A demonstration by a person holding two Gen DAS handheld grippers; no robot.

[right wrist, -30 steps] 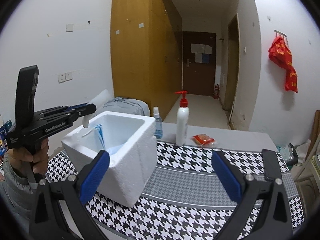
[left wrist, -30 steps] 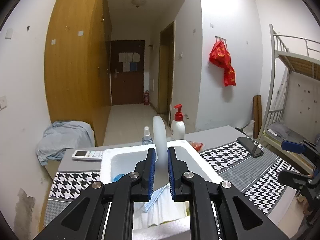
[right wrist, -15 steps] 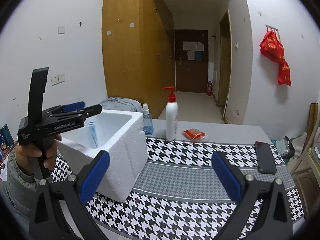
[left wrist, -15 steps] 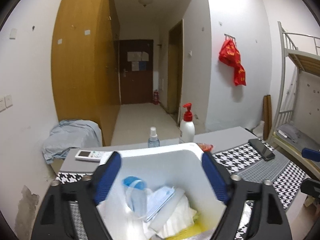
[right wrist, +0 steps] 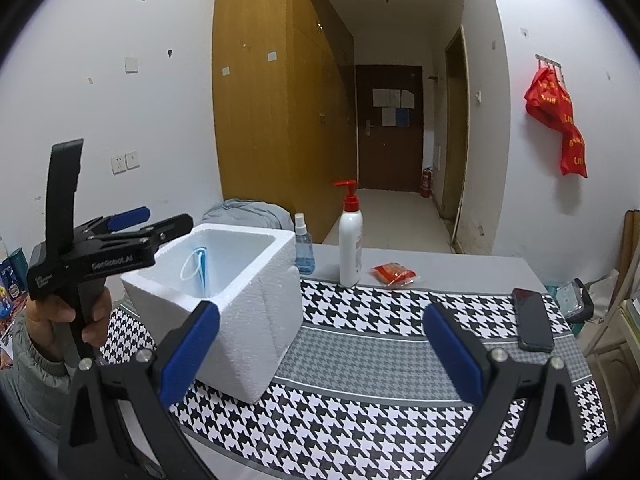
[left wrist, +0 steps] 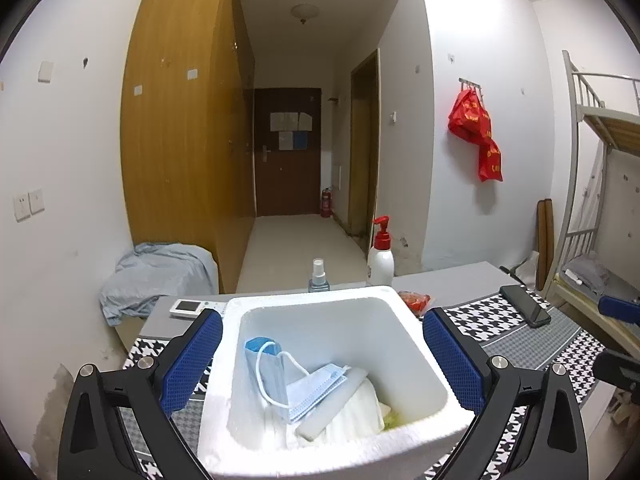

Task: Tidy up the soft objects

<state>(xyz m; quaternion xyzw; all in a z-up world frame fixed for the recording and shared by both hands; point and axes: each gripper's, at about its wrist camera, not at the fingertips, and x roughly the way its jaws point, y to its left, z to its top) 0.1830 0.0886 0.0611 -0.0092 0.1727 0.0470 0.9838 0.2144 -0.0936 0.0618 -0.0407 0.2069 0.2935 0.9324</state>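
Jaws of left gripper (left wrist: pixel 322 354) are seen opening empty around foam box (left wrist: pixel 416 340) at lower centre, masks (left wrist: pixel 304 384) inside; right gripper (right wrist: pixel 320 344) is held open.

The white foam box (left wrist: pixel 224 416) is holding light-blue face masks (left wrist: pixel 308 390). The tablecloth (right wrist: pixel 360 400) is showing black-and-white houndstooth with grey bands. The pump bottle (right wrist: pixel 350 250) is displaying white with a red pump. The wall bag (right wrist: pixel 560 120) is showing red.
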